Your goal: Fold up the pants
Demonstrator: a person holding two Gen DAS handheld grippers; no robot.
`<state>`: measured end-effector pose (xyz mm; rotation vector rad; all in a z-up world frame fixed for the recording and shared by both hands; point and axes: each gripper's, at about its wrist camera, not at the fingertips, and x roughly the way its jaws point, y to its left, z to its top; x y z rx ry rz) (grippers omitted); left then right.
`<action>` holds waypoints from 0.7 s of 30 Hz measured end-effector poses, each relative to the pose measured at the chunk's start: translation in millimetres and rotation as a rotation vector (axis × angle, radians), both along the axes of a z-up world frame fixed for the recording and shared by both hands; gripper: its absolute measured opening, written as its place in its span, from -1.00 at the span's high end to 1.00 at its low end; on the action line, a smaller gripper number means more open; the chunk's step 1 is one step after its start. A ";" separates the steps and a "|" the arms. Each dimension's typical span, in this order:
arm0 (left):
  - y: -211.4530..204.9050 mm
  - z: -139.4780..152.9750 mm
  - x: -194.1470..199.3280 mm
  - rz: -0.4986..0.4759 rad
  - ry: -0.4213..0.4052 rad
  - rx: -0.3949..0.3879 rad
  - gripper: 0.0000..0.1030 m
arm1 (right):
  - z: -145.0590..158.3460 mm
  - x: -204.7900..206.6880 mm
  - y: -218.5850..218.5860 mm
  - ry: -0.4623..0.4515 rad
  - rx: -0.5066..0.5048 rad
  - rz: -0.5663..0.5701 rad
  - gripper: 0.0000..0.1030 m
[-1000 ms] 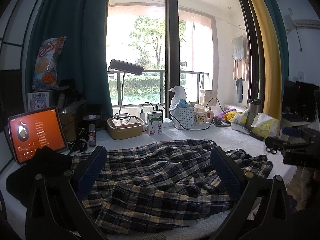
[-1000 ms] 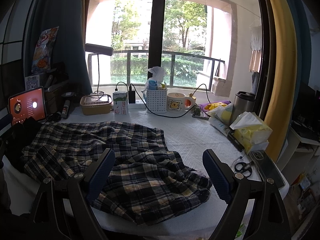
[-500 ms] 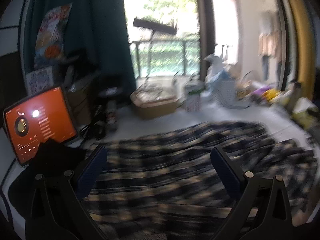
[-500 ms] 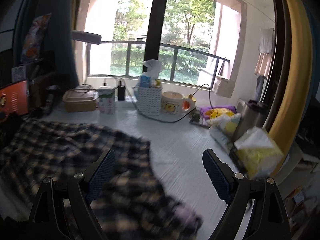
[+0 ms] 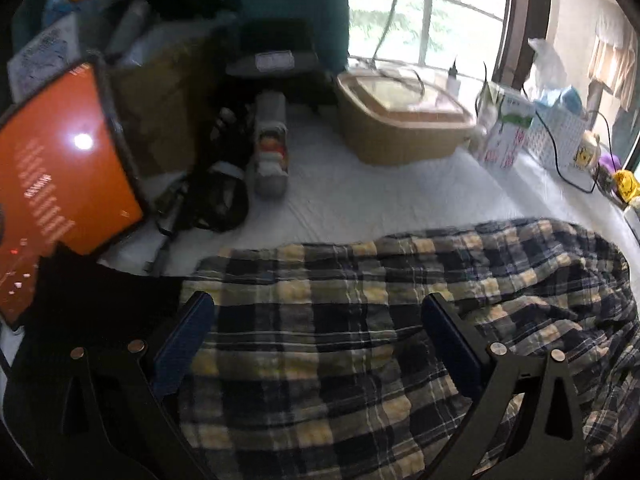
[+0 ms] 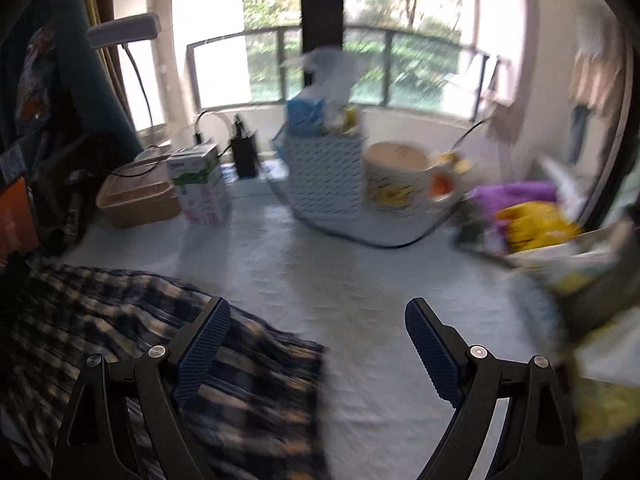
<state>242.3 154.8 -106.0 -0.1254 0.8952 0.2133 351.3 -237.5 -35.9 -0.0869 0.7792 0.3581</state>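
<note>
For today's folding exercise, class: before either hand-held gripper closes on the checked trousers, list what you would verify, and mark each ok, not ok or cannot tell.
1. Left hand-held gripper open: ok.
2. Right hand-held gripper open: ok.
3. Left one over the navy-and-yellow plaid cotton pants: ok.
4. Right one centred over the cloth: not ok, only its left finger overlaps it; the white quilted table cover lies between the fingers.
5. Pants lying flat: not ok, rumpled.
6. Waistband or leg end located: cannot tell.
</note>
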 end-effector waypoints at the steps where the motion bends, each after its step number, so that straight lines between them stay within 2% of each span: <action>1: -0.8 -3.8 1.9 -0.008 0.016 -0.008 -0.98 | -8.6 9.5 5.4 0.039 0.009 0.012 -0.76; 5: -4.7 -11.6 7.4 -0.021 0.037 0.018 -0.98 | -34.2 28.6 29.0 0.126 -0.010 0.063 -0.76; 10: -8.3 -16.7 18.3 -0.036 0.062 0.049 -0.98 | -61.2 37.6 45.3 0.189 -0.024 0.117 -0.75; 12: -13.7 -18.8 21.1 -0.060 0.063 0.065 -0.98 | -68.4 35.9 47.8 0.203 -0.022 0.125 -0.56; 15: -20.6 -22.6 26.8 -0.097 0.061 0.085 -0.96 | -78.6 30.8 56.2 0.201 -0.060 0.143 -0.46; 16: -23.2 -23.2 27.7 -0.105 0.060 0.094 -0.90 | -79.2 29.9 57.6 0.196 -0.070 0.149 -0.40; 18: -26.6 -23.9 28.8 -0.112 0.056 0.109 -0.70 | -79.8 29.9 59.7 0.187 -0.068 0.158 -0.12; 20: -26.6 -24.3 31.2 -0.120 0.050 0.097 -0.44 | -80.0 27.9 61.4 0.180 -0.061 0.175 0.41; 21: -23.9 -23.4 28.4 -0.128 0.048 0.076 -0.08 | -79.7 26.6 63.0 0.178 -0.063 0.184 0.51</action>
